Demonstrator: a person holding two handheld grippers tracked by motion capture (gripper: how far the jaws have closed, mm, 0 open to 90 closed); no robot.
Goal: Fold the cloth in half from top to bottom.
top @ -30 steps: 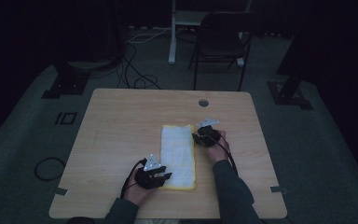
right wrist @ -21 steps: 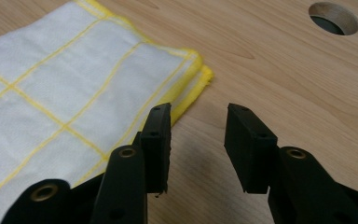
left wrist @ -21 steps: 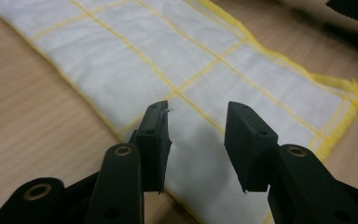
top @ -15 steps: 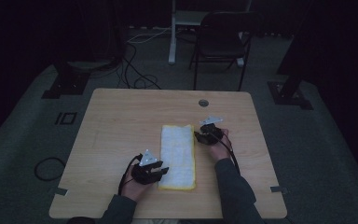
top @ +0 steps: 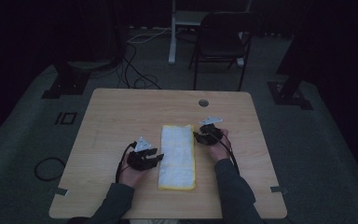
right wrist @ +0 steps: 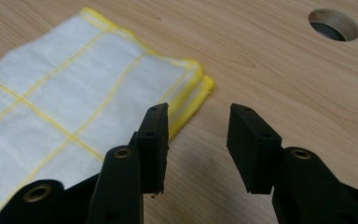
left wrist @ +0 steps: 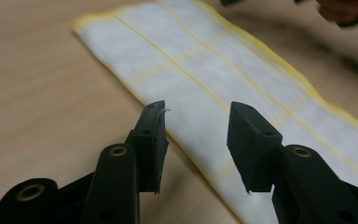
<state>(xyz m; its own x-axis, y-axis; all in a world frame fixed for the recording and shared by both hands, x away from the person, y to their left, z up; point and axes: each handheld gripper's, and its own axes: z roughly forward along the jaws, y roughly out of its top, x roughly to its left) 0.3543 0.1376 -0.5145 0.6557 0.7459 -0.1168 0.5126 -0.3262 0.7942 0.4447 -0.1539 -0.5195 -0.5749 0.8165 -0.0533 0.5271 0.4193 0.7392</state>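
A white cloth (top: pixel 178 156) with yellow grid lines and a yellow hem lies folded into a long strip on the wooden table (top: pixel 121 116). My left gripper (top: pixel 156 157) hovers at the strip's left edge, open, its jaws having just been opening. In the left gripper view the cloth (left wrist: pixel 223 70) lies under the left gripper (left wrist: pixel 196 112), untouched by the pads. My right gripper (top: pixel 197 136) sits at the far right corner, open after widening. In the right gripper view the right gripper (right wrist: pixel 196 112) has bare wood between its jaws, just beside the cloth's (right wrist: pixel 74 102) layered corner.
A round cable hole (top: pixel 203 102) is set in the table beyond the cloth, also in the right gripper view as a hole (right wrist: pixel 333 25). A dark chair (top: pixel 223 37) stands behind the table. A cable loop (top: pixel 46 168) lies on the floor at left.
My left gripper has moved away from the person along the cloth's left edge and risen a little, its jaws wider. The right gripper has stayed at the far right corner, jaws slightly wider.
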